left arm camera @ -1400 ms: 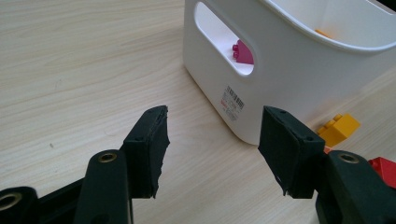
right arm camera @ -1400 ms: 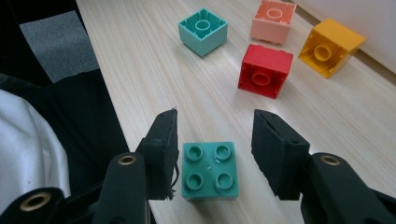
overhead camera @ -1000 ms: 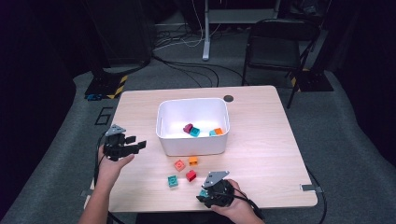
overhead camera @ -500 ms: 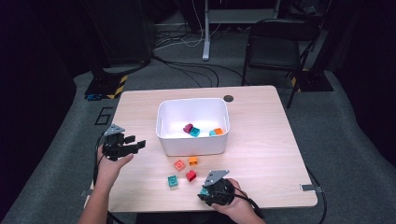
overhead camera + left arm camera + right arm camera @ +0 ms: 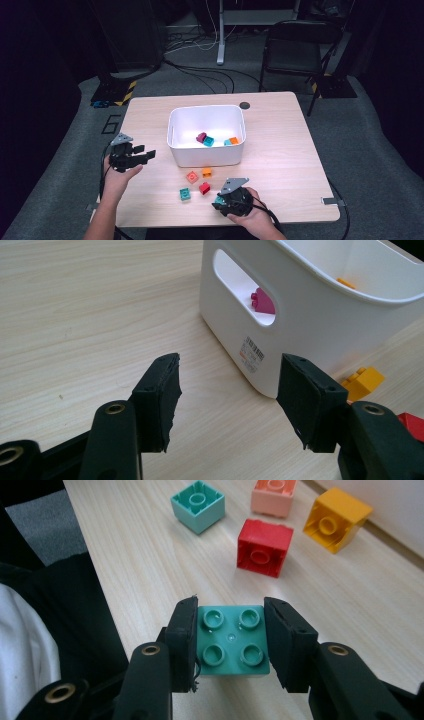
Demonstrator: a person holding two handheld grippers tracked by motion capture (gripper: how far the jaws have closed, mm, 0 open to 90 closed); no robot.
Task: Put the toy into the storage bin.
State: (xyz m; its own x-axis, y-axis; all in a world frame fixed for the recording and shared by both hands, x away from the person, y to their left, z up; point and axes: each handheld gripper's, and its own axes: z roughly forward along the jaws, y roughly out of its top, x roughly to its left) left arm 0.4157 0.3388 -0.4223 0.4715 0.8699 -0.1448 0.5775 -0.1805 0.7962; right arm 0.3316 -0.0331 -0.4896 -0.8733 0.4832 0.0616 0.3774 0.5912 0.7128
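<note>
Four loose bricks are lying on the pale wood-grain counter (image 5: pixel 280 150) in front of the white bin (image 5: pixel 206 157) in the high view: salmon, orange, red and teal, with more bricks already inside the bin. Nearer the person than these, the right gripper (image 5: pixel 220 201) is working at a fifth piece, so the step in hand looks like picking up for a drop into the bin. To the bin's left, the left gripper (image 5: pixel 146 156) is hovering, fingers apart.

Looking along the left gripper (image 5: pixel 227 385), its matte black fingers are standing wide with nothing between them, just short of the bin's glossy plastic wall with its oval handle slot.

Looking along the right gripper (image 5: pixel 230 640), its fingers have just been closing and are now pressing both sides of the teal four-stud brick (image 5: pixel 232 640), hard and smooth. Next comes, I judge, a lift and carry over the bin's rim.
</note>
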